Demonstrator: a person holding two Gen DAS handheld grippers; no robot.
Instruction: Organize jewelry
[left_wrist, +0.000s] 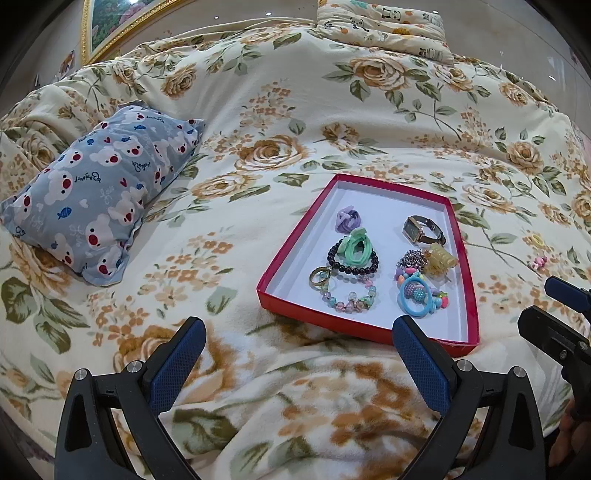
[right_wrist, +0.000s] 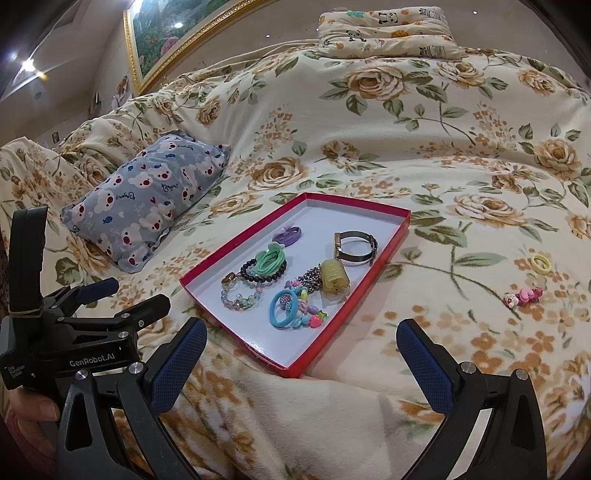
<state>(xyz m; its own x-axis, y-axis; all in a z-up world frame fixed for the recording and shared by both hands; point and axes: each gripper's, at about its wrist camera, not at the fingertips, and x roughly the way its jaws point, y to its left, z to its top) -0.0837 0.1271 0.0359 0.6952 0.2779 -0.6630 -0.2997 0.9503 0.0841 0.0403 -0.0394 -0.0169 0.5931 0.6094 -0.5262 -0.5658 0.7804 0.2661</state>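
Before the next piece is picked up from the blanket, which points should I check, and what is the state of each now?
1. Right gripper open and empty: ok.
2. Left gripper open and empty: ok.
3. Loose pieces located: yellow ring and pink clip lie on the blanket, outside the red tray, apart from each other: ok.
4. All jewelry in the tray: not ok, these two remain outside.
5. Free space in the tray: the near end is bare: ok.
6. Tray lying flat on the soft blanket: cannot tell.

Glossy card tray (right_wrist: 354, 314), fuzzy cloth blanket (right_wrist: 332, 417)
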